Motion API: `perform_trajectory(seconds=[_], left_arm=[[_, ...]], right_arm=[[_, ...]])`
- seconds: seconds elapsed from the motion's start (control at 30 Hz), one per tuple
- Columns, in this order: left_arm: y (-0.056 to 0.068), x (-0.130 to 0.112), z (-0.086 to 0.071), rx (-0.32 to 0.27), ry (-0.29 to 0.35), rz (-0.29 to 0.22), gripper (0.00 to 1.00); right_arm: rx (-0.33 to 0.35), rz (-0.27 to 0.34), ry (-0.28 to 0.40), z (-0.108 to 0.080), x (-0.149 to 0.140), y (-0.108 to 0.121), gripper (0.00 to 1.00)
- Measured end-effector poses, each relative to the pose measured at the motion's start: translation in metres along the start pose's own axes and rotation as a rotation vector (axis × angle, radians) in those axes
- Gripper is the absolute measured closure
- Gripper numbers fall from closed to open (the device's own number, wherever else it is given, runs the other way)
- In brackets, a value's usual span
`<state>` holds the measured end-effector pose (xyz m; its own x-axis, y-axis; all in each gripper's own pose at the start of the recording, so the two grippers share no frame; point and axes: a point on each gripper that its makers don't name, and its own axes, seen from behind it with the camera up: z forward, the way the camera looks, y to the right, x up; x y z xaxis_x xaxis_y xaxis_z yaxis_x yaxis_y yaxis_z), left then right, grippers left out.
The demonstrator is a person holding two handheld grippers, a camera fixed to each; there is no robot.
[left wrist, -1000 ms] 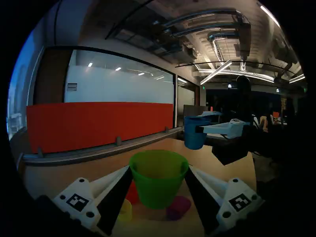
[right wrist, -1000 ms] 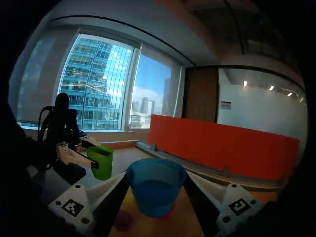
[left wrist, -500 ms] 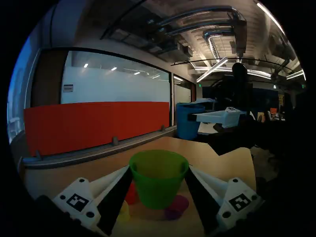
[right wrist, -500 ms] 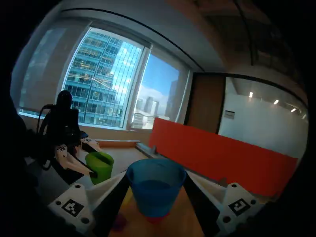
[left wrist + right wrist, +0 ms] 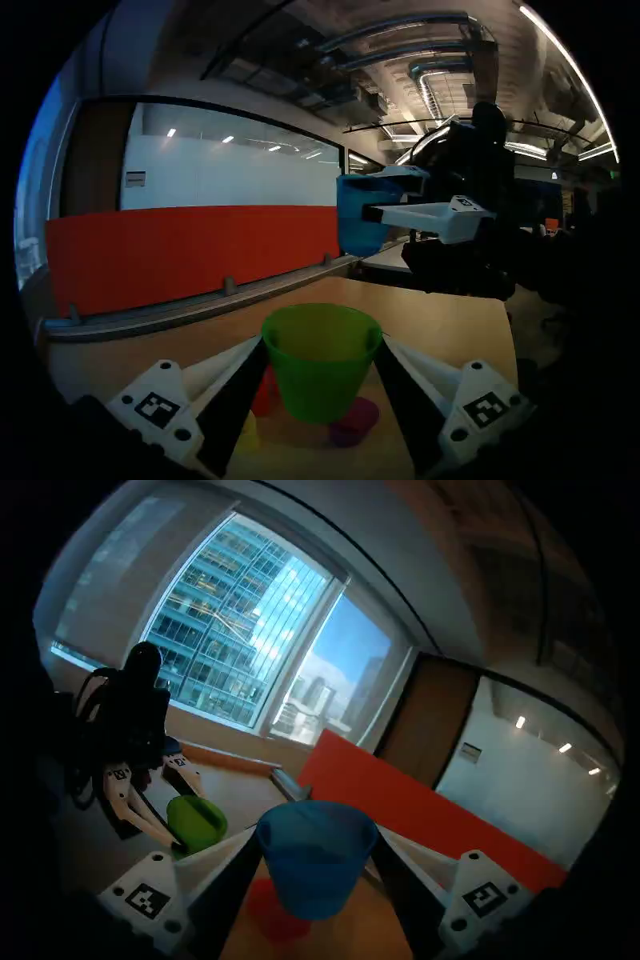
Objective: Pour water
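Two cups are in play, one per gripper. In the left gripper view, the left gripper [image 5: 320, 346] has its fingers [image 5: 238, 392] pressed against both sides of a green cup [image 5: 322, 384]. That cup is upright with its mouth open to the camera and looks empty. It's low over the wooden counter [image 5: 456, 324], and whether its base touches the wood is hard to call.

Tucked around its foot on the counter are a red cup [image 5: 266, 390] and a yellow cup [image 5: 250, 428] on the left side, plus a purple cup [image 5: 354, 420] on the right. A long orange-red panel [image 5: 192, 248] runs along the far edge of the counter.

Up and to the right, the right gripper [image 5: 370, 196] is clamped on a blue cup [image 5: 352, 228]. It's carried well clear of the counter and higher than the green cup's rim, off to one side rather than above it.

In the right gripper view, the blue cup sits snug between that gripper's own fingers. Its inside is too dark to tell how much water it has. The green cup shows lower left, apart from it, in front of a big window [image 5: 240, 656] with towers outside.
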<state>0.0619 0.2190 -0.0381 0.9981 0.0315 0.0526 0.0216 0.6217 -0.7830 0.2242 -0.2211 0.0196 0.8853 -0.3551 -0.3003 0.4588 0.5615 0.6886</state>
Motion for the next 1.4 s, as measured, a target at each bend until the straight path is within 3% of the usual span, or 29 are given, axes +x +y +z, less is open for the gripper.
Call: perform_trajectory(seconds=[0.5,0.87,1.4], left_arm=[[0.007,0.005,0.004,-0.016,0.01,0.007,0.13],[0.006,0.003,0.005,-0.021,0.015,0.0,0.13],[0.007,0.002,0.01,-0.037,0.016,-0.003,0.13]], right_arm=[[0.014,-0.213,0.007,0.028,0.032,0.005,0.08],[0.024,-0.34,0.016,0.047,0.048,0.007,0.08],[0.018,-0.511,-0.01,0.068,0.047,0.011,0.08]])
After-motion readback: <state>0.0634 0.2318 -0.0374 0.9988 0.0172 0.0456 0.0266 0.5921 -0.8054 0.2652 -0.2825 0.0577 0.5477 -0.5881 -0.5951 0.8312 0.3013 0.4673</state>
